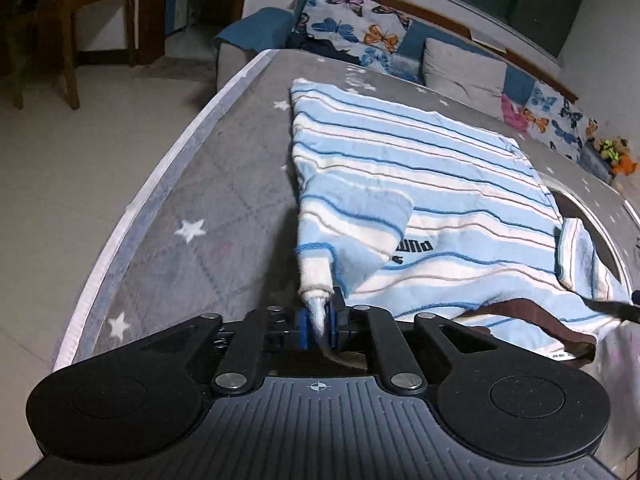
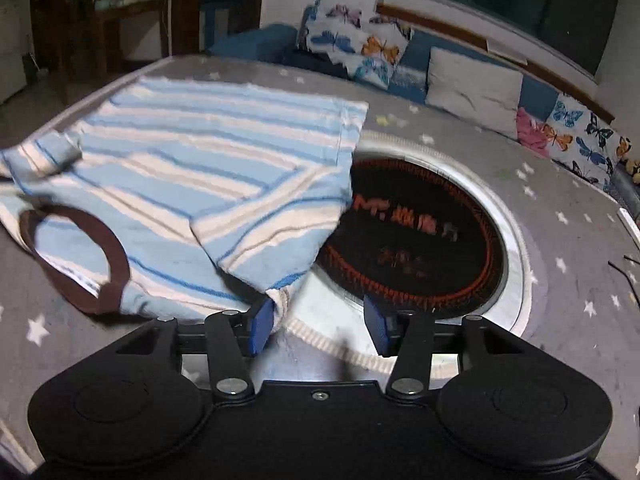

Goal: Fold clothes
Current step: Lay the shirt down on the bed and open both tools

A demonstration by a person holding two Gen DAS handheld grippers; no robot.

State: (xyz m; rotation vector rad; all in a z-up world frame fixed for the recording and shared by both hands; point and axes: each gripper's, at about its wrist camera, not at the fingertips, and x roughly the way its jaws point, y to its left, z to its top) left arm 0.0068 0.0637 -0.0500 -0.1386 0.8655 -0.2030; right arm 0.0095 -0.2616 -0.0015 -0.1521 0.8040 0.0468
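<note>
Nearest the left wrist camera, the left gripper [image 1: 320, 326] has its blue pads [image 1: 304, 330] drawn close together with the white cuff [image 1: 316, 284] of a sleeve pinched between them; the cloth runs up from the pads in a tight twist. That sleeve belongs to a striped sweater [image 1: 420, 184], light blue and white with thin darker blue and brown lines, which lies spread over a grey table cover [image 1: 192, 208] printed with white stars. A dark brown neckband [image 1: 532, 312] shows at the near edge of the sweater, and a small dark logo [image 1: 416, 246] sits on its chest.

In the right wrist view the right gripper [image 2: 320, 328] stands with its jaws well apart. The other sleeve's cuff [image 2: 280, 300] rests against the inner face of the left-hand blue pad [image 2: 260, 328] only; the right-hand pad is clear of the cloth, so nothing is clamped. This view is blurred by motion. The sweater's right edge overlaps a round black inset [image 2: 416, 240] with red markings and a pale rim, set into the table.

Beyond the table runs a blue sofa [image 1: 256, 28] with butterfly-print cushions [image 1: 352, 24] and a plain grey cushion [image 2: 472, 84]. A wooden side table [image 1: 92, 4] stands on the pale tiled floor [image 1: 60, 160] at the left.
</note>
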